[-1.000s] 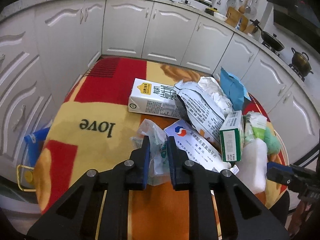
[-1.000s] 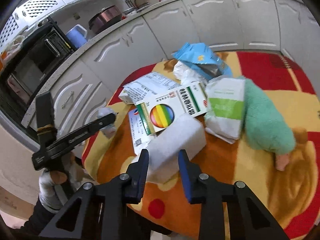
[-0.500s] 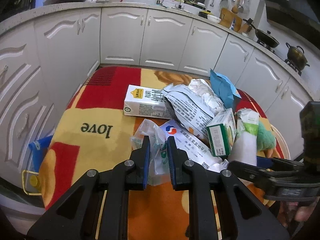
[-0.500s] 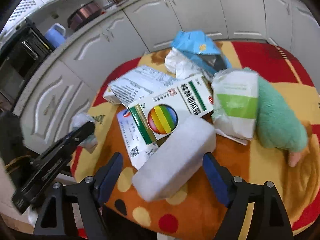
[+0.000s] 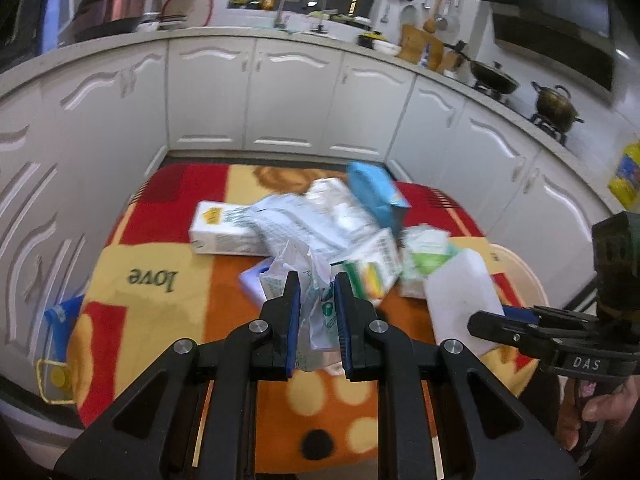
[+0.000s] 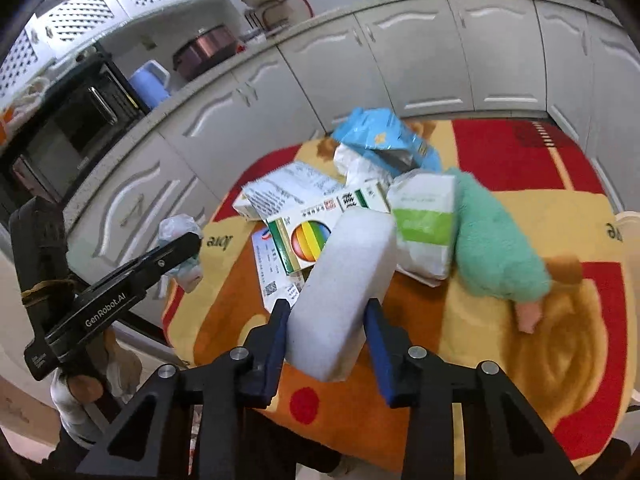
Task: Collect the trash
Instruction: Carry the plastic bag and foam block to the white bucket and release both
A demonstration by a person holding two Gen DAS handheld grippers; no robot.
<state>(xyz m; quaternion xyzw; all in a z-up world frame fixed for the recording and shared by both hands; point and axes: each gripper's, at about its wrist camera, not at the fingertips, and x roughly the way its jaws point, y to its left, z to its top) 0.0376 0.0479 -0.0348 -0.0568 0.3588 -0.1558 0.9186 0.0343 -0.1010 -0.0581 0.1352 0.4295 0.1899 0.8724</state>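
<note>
My left gripper point(image 5: 316, 284) is shut on a crumpled clear plastic wrapper point(image 5: 314, 300) and holds it above the blanket-covered table point(image 5: 160, 308); it also shows in the right wrist view point(image 6: 180, 248). My right gripper point(image 6: 326, 308) is shut on a white foam block point(image 6: 344, 292), lifted off the table; the block also shows in the left wrist view point(image 5: 460, 300). A trash pile lies beyond: a white carton point(image 5: 224, 232), a crumpled printed bag point(image 5: 304, 220), a blue bag point(image 6: 380, 136), a rainbow medicine box point(image 6: 316, 232), a green-white pouch point(image 6: 424, 224).
A green plush toy point(image 6: 496, 248) lies right of the pile. White kitchen cabinets point(image 5: 256, 96) ring the table closely. A blue and yellow object point(image 5: 56, 344) sits on the floor left of the table. A beige rim point(image 5: 524, 276) shows at the table's right edge.
My right gripper opened, then shut on the white foam block and lifted it. My left gripper rose with the plastic wrapper in it.
</note>
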